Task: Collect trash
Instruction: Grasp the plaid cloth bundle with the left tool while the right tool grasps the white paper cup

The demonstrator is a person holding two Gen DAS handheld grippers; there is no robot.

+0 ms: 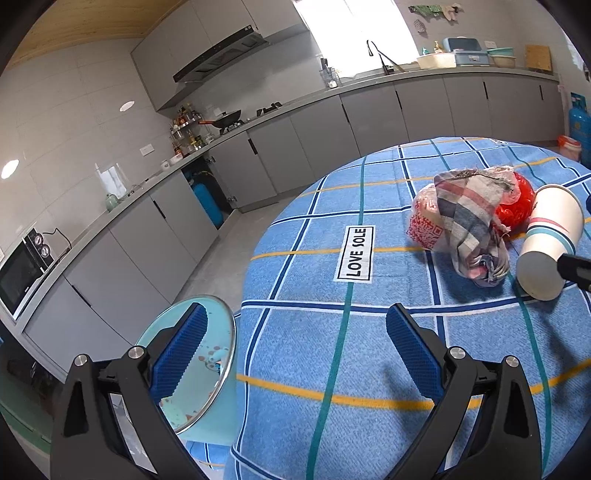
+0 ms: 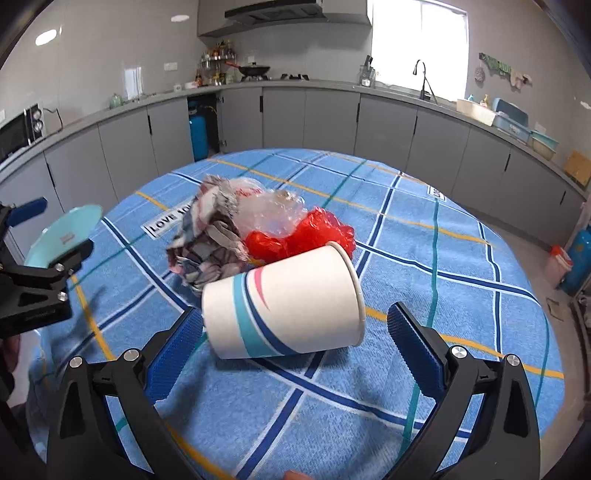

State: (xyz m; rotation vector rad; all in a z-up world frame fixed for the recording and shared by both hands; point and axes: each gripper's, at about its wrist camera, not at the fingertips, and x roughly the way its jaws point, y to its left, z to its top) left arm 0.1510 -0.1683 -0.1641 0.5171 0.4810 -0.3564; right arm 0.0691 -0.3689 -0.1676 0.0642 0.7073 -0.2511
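The right claw (image 2: 294,330) is spread wide and empty, its jaws set either side of the tipped cup (image 2: 284,302) so it can probably be pinched across its wall. The left claw (image 1: 294,332), also wide and empty, is held over the bench (image 1: 303,387) edge, well apart from the rag (image 1: 471,225) and bags (image 1: 517,206) heaped behind the cup.

Daylight floods both views from the kitchen window (image 1: 354,33), which is blown out to plain white with no detail behind it. Round ceiling lights (image 2: 46,37) add small glare spots, mirrored softly on the glossy wall tiles. The room is bright and evenly lit; shadows on the tablecloth (image 1: 314,350) are soft and grey (darkest under the paper cup (image 2: 284,306)). Fisheye distortion bends the counter (image 2: 406,96) into a curve, and black vignetting fills the corners. Focus is mostly sharp, slightly smeared towards the rims.
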